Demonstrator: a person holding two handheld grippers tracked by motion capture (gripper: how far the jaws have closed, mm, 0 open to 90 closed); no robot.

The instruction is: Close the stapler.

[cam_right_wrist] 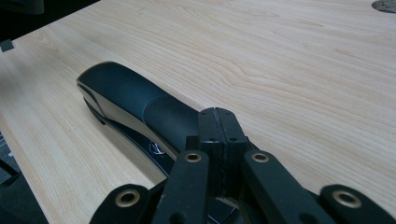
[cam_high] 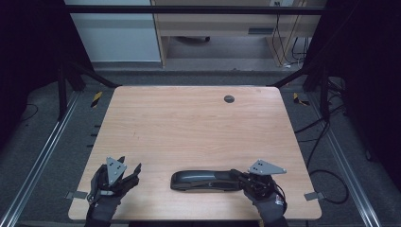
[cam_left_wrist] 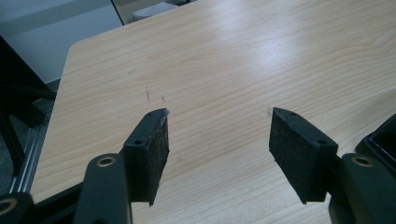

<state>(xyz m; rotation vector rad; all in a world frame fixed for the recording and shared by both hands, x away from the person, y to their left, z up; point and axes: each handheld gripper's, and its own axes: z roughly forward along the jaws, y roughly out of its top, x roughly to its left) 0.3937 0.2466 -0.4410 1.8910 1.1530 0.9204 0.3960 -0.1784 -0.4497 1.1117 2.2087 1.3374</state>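
Note:
A long black stapler lies on its base near the front edge of the wooden table, its nose toward the left. My right gripper sits at the stapler's right end. In the right gripper view its jaws are pressed together with nothing between them, just over the stapler's rear part. My left gripper hovers at the front left of the table, left of the stapler and apart from it. It stands open over bare wood, with the stapler's edge at the far right.
A round dark cable grommet is set in the table near its far edge, also seen in the right gripper view as a grommet. Metal rails and cables run on the floor at both sides of the table.

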